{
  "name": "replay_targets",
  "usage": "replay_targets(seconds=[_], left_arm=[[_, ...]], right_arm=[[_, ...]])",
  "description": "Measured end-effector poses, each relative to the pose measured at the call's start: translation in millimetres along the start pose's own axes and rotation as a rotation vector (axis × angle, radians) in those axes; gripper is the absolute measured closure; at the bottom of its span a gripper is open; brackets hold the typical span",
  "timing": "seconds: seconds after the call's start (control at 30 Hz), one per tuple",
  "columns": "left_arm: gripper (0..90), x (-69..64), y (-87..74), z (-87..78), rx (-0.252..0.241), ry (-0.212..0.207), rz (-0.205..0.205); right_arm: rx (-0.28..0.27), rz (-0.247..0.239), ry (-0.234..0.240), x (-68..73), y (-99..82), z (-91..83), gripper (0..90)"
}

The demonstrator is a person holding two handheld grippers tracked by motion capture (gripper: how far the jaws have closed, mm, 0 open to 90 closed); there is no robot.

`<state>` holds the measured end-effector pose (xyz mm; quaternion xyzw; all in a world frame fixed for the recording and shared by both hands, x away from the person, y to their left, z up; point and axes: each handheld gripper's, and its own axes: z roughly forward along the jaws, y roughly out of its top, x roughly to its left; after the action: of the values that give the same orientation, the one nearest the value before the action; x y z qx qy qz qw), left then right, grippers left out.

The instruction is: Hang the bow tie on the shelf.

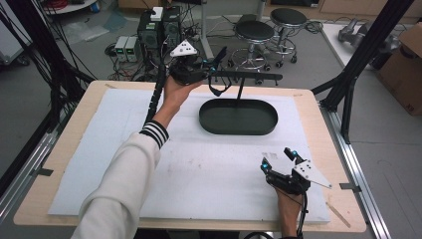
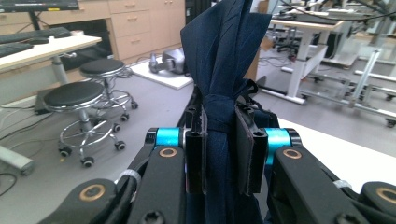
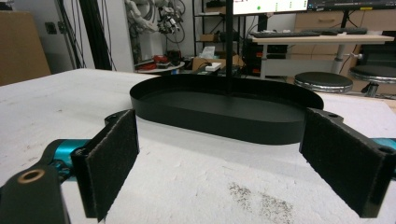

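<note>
A black stand rises from an oval black tray [image 1: 238, 128] at the back middle of the white mat; its thin pole [image 1: 241, 89] carries a horizontal bar [image 1: 254, 76]. My left gripper [image 1: 215, 68] is held up at the bar's left end, shut on a dark navy cloth [image 2: 224, 56] that runs up between its jaws [image 2: 223, 140]. A dark loop of it [image 1: 219, 89] hangs below the gripper. My right gripper [image 1: 278, 158] rests low on the mat at the front right, open and holding nothing, facing the tray [image 3: 224, 123] and pole [image 3: 229, 46].
The white foam mat [image 1: 199, 164] covers most of the wooden table [image 1: 323, 124]. Two stools [image 1: 254, 32] and computer boxes [image 1: 159, 30] stand on the floor beyond the far edge. A black frame post [image 1: 348, 79] rises at the table's right side.
</note>
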<state>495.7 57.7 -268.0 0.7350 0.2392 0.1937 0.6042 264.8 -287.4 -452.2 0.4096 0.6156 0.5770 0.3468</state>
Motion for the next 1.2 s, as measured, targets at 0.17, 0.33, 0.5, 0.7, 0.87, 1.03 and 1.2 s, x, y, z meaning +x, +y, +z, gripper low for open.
replay_targets(seconds=[0.17, 0.33, 0.5, 0.7, 0.87, 1.03, 1.2], left_arm=[[76.0, 3.0, -0.3, 9.6, 0.015, 0.018, 0.007], [76.0, 10.5, -8.9, 15.3, 0.044, 0.053, -0.005], [75.9, 13.3, -13.5, 18.7, 0.066, 0.098, 0.013], [75.9, 13.7, -18.3, 20.6, 0.048, 0.162, 0.009], [75.9, 16.5, -24.8, 17.5, 0.05, 0.193, 0.014], [75.9, 21.6, -32.3, 11.7, 0.053, 0.212, -0.003], [75.8, 22.2, -37.5, 8.7, 0.06, 0.204, -0.008]], right_arm=[[0.001, 0.007, 0.0, 0.1, -0.1, -0.3, 11.1], [-0.001, -0.003, 0.002, 0.0, -0.1, -0.1, 11.1], [0.001, 0.003, 0.001, 0.0, -0.1, -0.2, 11.0], [-0.001, -0.004, 0.002, -0.1, -0.1, -0.1, 11.1], [-0.001, -0.002, 0.002, -0.1, -0.1, -0.4, 11.1], [-0.001, -0.002, 0.002, 0.1, -0.1, -0.3, 11.1], [0.0, -0.004, 0.002, 0.0, 0.0, -0.2, 11.1]])
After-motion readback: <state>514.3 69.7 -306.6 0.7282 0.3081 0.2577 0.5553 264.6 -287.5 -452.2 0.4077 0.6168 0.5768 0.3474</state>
